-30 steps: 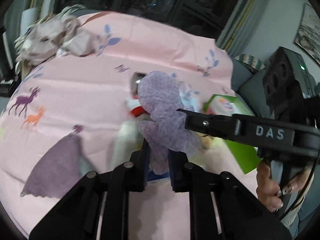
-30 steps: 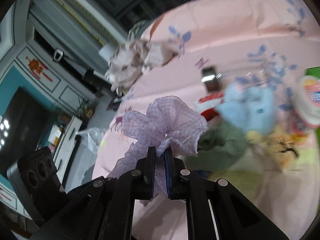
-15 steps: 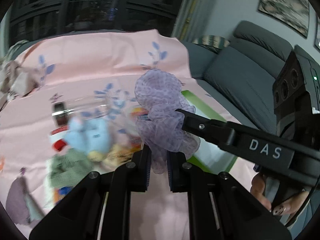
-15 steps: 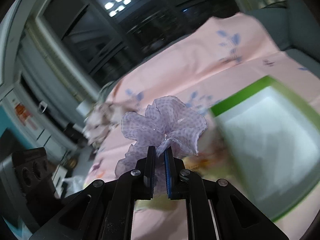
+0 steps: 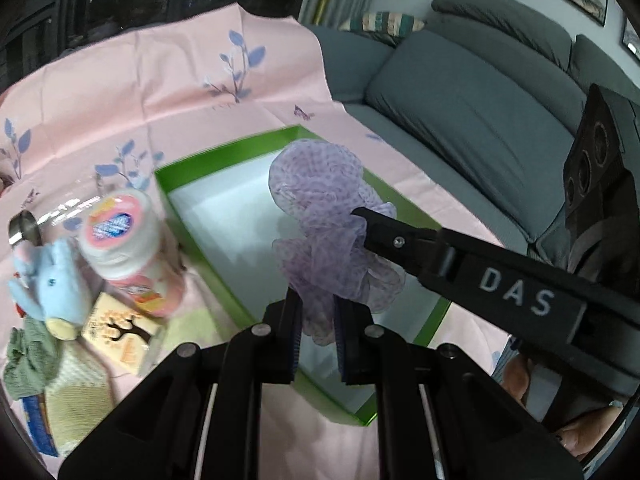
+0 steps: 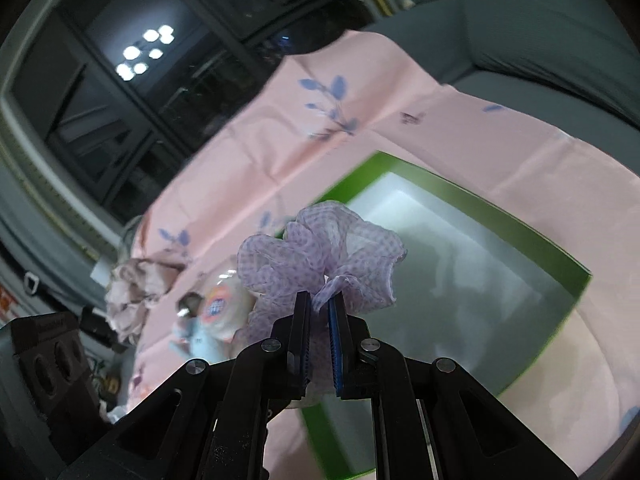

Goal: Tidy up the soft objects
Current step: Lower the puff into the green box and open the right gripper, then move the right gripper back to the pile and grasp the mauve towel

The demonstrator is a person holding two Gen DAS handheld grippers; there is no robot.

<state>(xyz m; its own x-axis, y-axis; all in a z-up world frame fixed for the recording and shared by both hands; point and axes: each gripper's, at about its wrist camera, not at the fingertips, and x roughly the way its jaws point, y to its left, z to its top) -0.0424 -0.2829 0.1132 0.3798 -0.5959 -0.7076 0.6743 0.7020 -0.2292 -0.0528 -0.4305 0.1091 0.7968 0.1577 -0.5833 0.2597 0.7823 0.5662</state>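
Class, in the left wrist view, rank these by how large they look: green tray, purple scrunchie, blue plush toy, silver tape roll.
1. Green tray
2. Purple scrunchie, though it is nearer the camera
3. Blue plush toy
4. Silver tape roll

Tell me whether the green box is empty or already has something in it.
Empty: the green box shows only its bare white floor; the purple scrunchie hangs above it.

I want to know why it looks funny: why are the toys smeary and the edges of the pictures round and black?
Left wrist view: the jar and blue plush toy are smeared by motion blur, while the purple scrunchie in the claw looks sharp. Right wrist view: the green box edges blur the same way. Both views: the fisheye lens bends everything and leaves dark round corners.
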